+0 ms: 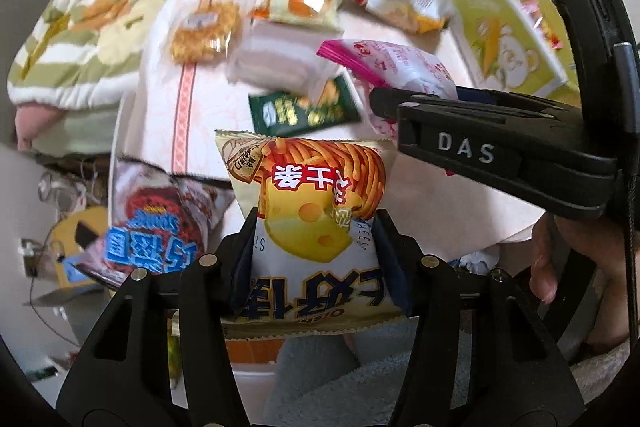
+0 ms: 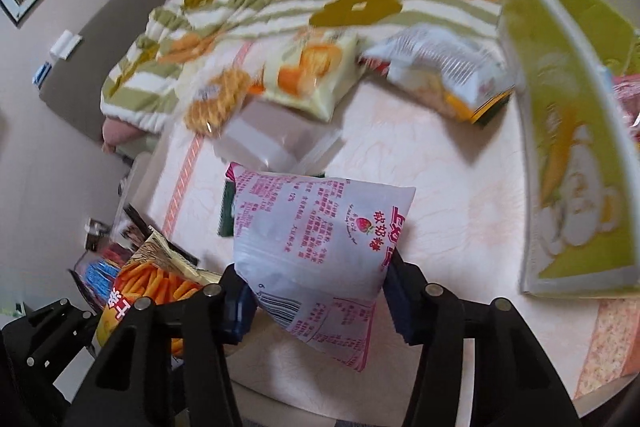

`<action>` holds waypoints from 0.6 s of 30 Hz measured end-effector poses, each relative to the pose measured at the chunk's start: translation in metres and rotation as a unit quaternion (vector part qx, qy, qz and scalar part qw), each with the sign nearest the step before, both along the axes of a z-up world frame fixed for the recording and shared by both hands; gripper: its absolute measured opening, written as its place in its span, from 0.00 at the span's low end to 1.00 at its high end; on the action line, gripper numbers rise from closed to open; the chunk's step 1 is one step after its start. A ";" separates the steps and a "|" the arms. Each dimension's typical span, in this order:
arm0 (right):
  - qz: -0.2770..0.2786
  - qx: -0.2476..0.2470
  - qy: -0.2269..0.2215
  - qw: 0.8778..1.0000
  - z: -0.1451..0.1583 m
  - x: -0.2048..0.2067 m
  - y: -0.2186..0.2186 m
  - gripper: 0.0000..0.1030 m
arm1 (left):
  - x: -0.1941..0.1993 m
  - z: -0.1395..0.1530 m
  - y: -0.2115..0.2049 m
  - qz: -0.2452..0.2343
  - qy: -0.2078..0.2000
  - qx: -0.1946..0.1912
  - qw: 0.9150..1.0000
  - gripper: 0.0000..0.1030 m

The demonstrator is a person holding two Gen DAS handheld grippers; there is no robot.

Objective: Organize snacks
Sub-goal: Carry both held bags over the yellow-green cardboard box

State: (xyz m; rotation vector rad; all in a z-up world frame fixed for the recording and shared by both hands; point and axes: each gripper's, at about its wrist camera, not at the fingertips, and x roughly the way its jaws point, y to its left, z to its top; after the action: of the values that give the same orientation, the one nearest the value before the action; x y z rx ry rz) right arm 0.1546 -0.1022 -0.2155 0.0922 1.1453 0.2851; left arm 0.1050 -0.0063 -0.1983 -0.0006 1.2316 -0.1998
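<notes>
Both bags are off the worktop. I've got the yellow-and-white foil bag of cheese sticks clamped in the left hand-held gripper, pads pinching its lower half, top edge standing free above the pale pink patterned cloth. The right hand-held gripper is clamped on the pink-and-white plastic strawberry snack pouch, also held clear of the surface; the left wrist view shows that gripper side-on just right of the cheese bag.

Left on the worktop: dark green flat sachet, clear-wrapped waffle pack, pale rectangular wrapped block, orange-print cream bag, white crinkled bag. The lime-green box with a cartoon bear stands at the right; I take it as the drop target.

Risks as I see them:
- Both grips are on puffy air-filled bags. Slick foil could squirt out if the jaws ease.
- The grippers sit close together, so the bags may collide on the way over.
- The box wall is tall. Clipping it could tip it.
</notes>
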 end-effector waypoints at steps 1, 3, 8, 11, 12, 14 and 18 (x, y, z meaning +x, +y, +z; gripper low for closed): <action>-0.004 0.001 -0.010 1.000 0.008 -0.002 -0.001 0.48 | -0.001 0.005 0.000 -0.003 -0.007 -0.001 1.000 0.49; -0.014 0.003 -0.034 0.999 0.029 -0.006 -0.005 0.48 | -0.003 0.020 -0.004 -0.010 -0.025 -0.004 1.000 0.49; -0.041 0.013 -0.083 0.996 0.076 -0.013 -0.022 0.48 | 0.004 0.058 -0.007 -0.030 -0.066 -0.014 0.997 0.49; -0.053 0.015 -0.108 0.993 0.100 -0.018 -0.035 0.48 | 0.012 0.083 -0.017 -0.046 -0.097 -0.011 0.994 0.49; -0.056 0.015 -0.115 0.992 0.107 -0.019 -0.038 0.48 | 0.014 0.088 -0.020 -0.050 -0.104 -0.010 0.993 0.49; -0.063 0.016 -0.131 0.989 0.122 -0.022 -0.050 0.48 | 0.021 0.101 -0.031 -0.059 -0.120 -0.008 0.991 0.49; -0.076 0.020 -0.152 0.985 0.141 -0.023 -0.081 0.48 | 0.037 0.121 -0.059 -0.074 -0.144 -0.005 0.987 0.49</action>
State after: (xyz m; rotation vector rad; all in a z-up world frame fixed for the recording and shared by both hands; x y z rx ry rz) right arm 0.1316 -0.1828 -0.0747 0.1651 0.8244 0.1777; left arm 0.1417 -0.0649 -0.0771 0.1068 0.9422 -0.3237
